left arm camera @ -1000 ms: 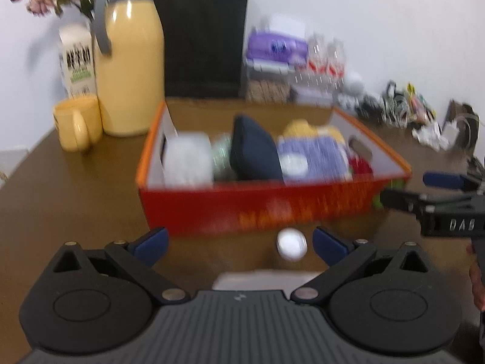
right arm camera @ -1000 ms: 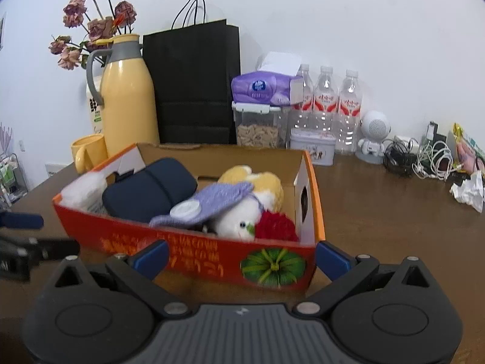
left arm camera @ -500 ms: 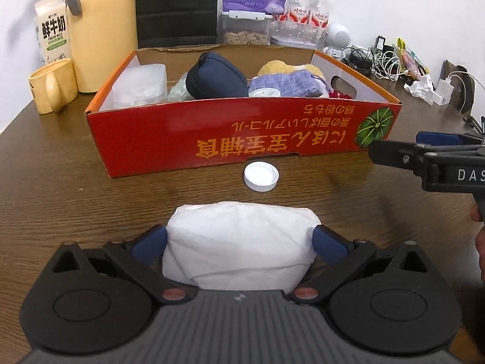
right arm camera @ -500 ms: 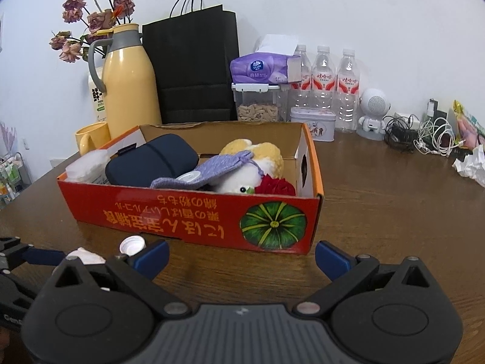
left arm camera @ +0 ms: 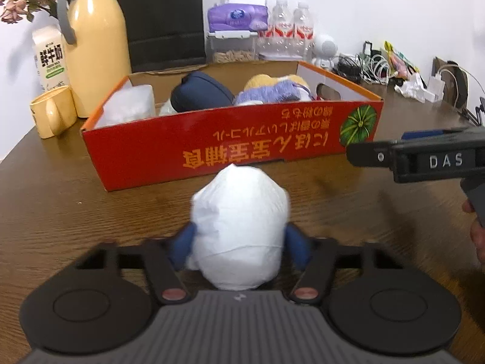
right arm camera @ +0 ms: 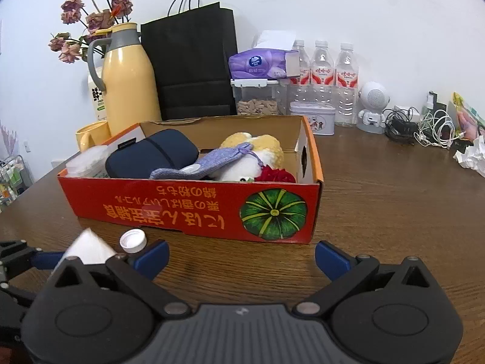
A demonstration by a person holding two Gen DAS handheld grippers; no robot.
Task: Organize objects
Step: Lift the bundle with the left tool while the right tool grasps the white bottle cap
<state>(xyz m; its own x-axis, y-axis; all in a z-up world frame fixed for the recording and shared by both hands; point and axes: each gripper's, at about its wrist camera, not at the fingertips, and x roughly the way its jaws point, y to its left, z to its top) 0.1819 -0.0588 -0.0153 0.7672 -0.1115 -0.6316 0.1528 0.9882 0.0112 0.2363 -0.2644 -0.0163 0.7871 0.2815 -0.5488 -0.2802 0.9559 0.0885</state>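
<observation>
Right wrist: red box [right arm camera: 188, 209] holds navy pouch [right arm camera: 151, 157], plush toy [right arm camera: 257, 157].

Bare table [right arm camera: 394, 212] right of the box [right arm camera: 194, 209]: clear passage. Box wall blocks straight ahead; bottle cap [right arm camera: 132, 240] just before it (small). Back edge crowded: jug [right arm camera: 130, 79], bottles [right arm camera: 321, 75], cables [right arm camera: 430, 127].

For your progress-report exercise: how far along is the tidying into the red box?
Done: navy pouch, plush toy and other items already sit in the red box. In hand: left gripper, jaws just closing, squeezes a white tissue pack. Left: white bottle cap on the table; right gripper is open, empty.
</observation>
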